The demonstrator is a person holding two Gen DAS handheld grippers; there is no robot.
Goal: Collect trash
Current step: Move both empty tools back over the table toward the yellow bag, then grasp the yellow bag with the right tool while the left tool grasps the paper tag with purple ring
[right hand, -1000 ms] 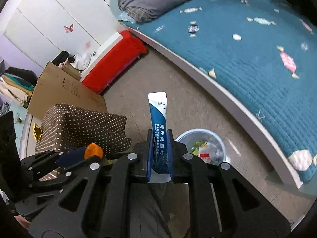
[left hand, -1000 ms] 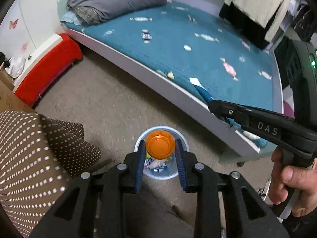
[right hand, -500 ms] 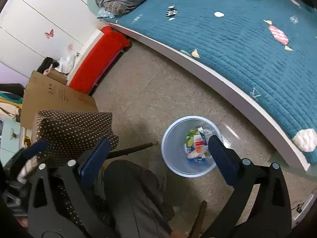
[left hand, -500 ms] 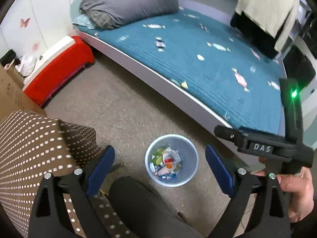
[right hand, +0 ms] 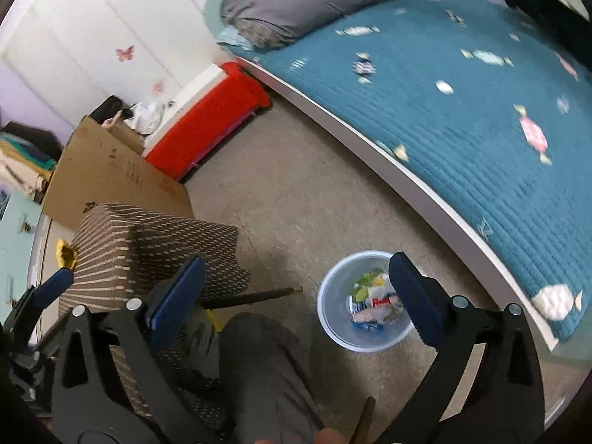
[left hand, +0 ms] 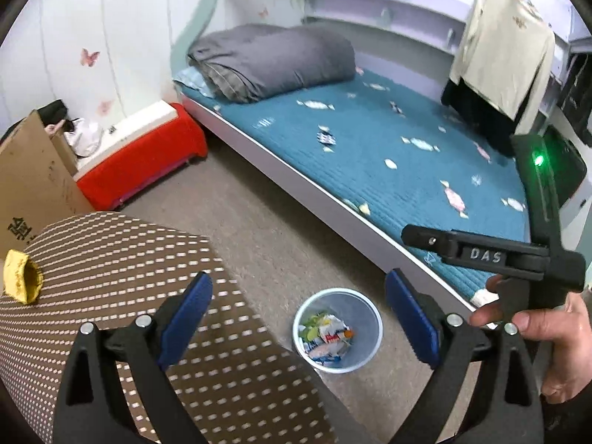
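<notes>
I see both sets of jaws spread wide with nothing between them: left gripper (left hand: 298,312), right gripper (right hand: 296,292). A second ago left was clamped on an orange round lid and right on a blue sachet; both went half a second back. Small translucent plastic bin (left hand: 337,329) sits on the grey carpet floor (left hand: 281,236) near the bed with the teal quilt (left hand: 388,155), holding crumpled wrappers (left hand: 325,336) and an orange bit. Left view now sits higher, over the brown polka-dot cushion (left hand: 122,259); a yellow crumpled scrap (left hand: 20,277) lies on it
</notes>
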